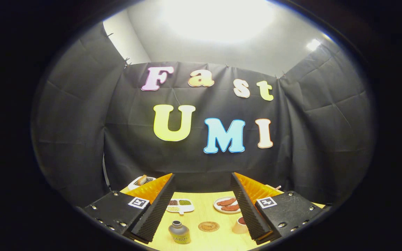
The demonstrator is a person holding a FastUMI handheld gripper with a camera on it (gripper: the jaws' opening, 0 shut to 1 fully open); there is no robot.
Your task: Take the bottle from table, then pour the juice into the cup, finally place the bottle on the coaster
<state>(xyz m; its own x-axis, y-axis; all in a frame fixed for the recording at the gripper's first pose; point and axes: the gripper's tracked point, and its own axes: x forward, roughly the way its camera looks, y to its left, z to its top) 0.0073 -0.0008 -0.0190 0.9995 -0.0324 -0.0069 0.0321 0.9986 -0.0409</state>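
Note:
My gripper (202, 205) is open, its two fingers spread wide above the wooden table (201, 209) with nothing between them. A small grey bottle (179, 233) with a dark cap stands upright on the table below, close to the left finger. To its right lies a round brown coaster (208, 226). Further right a pale cup (240, 225) with a dark inside stands beside the right finger, which partly covers it.
A white divided dish (180, 206) with small heaps of food and a white plate (227, 205) of reddish-brown pieces sit further back on the table. A white tray (141, 181) stands at the far left corner. Black cloth walls enclose the table on three sides.

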